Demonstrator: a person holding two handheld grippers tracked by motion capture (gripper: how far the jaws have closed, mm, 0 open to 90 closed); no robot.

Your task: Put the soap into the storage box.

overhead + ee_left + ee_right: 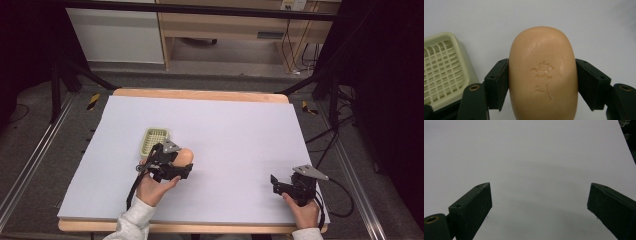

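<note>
A tan oval bar of soap [543, 75] with a stamped mark sits between the jaws of my left gripper [541, 83], which is shut on it, both pads pressing its sides. From above, the soap [185, 156] pokes out of the left gripper [176, 161] just right of a pale green slatted soap dish [154, 140]. In the left gripper view the dish [442, 70] lies at the left, apart from the soap. My right gripper [280, 185] rests open near the table's front right, and its jaws [539, 205] stand wide apart with nothing between them.
A white sheet [225, 130] covers the wooden table [200, 94]. Black stand legs and cables lie on the floor to both sides, and a wooden cabinet stands beyond the far edge.
</note>
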